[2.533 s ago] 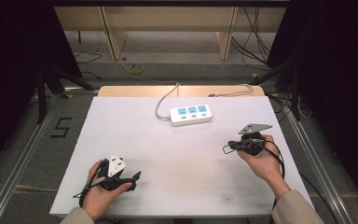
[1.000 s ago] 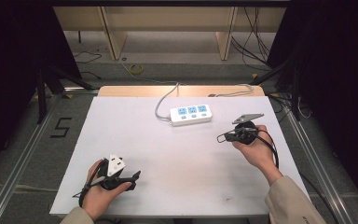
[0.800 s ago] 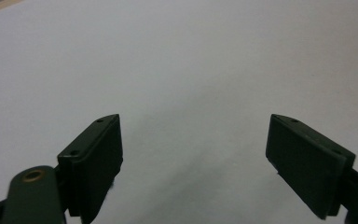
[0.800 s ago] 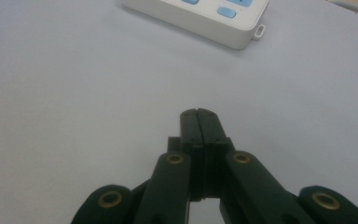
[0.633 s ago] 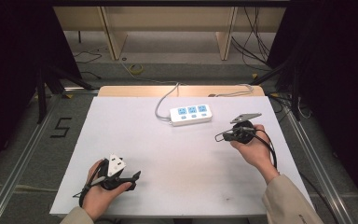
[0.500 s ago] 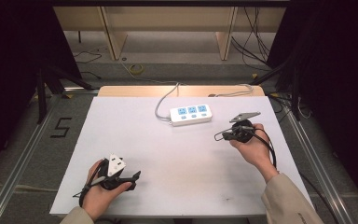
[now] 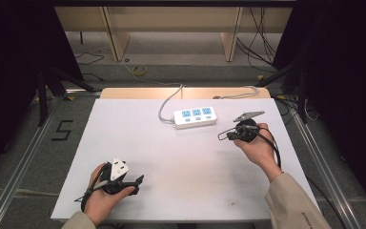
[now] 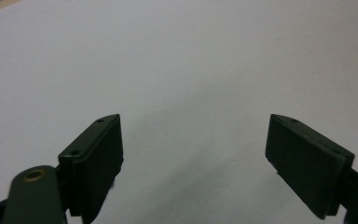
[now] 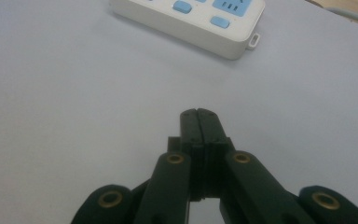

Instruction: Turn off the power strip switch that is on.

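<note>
Right gripper (image 7: pixel 225 135), jaws pressed together on nothing, sits just right of the far-centre power strip (image 7: pixel 195 117); left gripper (image 7: pixel 136 180) (near-left) gapes empty. Probably aimed at a switch; a glancing push could skid the strip.

A table with a plain white top (image 7: pixel 181 167) carries the things, and a strip of bare light wood (image 7: pixel 133 93) shows along its far edge. A white power strip (image 7: pixel 195 117) with three blue-faced sockets lies flat on the white surface near the far edge, a little right of centre; in the right gripper view its end (image 9: pixel 200 21) has blue buttons and a small loop. Its pale cable (image 7: pixel 164 107) curls from its left end over the far edge.
</note>
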A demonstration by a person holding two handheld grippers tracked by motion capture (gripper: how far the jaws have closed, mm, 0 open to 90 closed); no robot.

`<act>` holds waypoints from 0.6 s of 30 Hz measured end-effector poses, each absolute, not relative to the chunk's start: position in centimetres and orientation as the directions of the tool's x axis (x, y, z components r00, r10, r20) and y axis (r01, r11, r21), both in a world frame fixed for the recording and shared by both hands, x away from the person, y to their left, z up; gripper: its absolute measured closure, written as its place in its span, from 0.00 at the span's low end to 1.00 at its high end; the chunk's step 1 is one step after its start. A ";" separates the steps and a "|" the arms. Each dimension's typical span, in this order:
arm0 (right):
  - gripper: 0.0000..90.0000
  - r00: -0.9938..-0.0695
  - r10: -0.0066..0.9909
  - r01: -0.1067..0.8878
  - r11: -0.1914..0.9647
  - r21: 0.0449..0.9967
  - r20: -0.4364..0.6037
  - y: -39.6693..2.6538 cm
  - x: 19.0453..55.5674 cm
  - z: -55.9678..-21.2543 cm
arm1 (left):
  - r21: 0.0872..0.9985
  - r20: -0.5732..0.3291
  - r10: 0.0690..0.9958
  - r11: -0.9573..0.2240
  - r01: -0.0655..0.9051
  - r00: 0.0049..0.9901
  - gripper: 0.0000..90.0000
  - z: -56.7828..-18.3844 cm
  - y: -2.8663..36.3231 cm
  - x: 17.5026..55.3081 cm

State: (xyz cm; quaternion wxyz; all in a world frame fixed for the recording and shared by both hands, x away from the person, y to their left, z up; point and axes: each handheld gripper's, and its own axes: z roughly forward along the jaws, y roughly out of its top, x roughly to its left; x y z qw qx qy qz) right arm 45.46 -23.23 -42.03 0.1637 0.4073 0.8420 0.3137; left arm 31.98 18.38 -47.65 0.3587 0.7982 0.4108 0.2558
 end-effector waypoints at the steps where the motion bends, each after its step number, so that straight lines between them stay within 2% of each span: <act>1: 1.00 -0.615 0.788 0.582 0.472 0.662 -0.021 -23.2 45.5 -42.0 | 0.783 0.114 0.839 -0.405 0.472 0.532 0.21 -47.7 18.4 32.0; 18: 1.00 -0.622 0.782 0.586 0.496 0.640 -0.038 -21.9 47.1 -42.0 | 0.783 0.113 0.840 -0.404 0.472 0.531 0.21 -47.7 18.4 32.0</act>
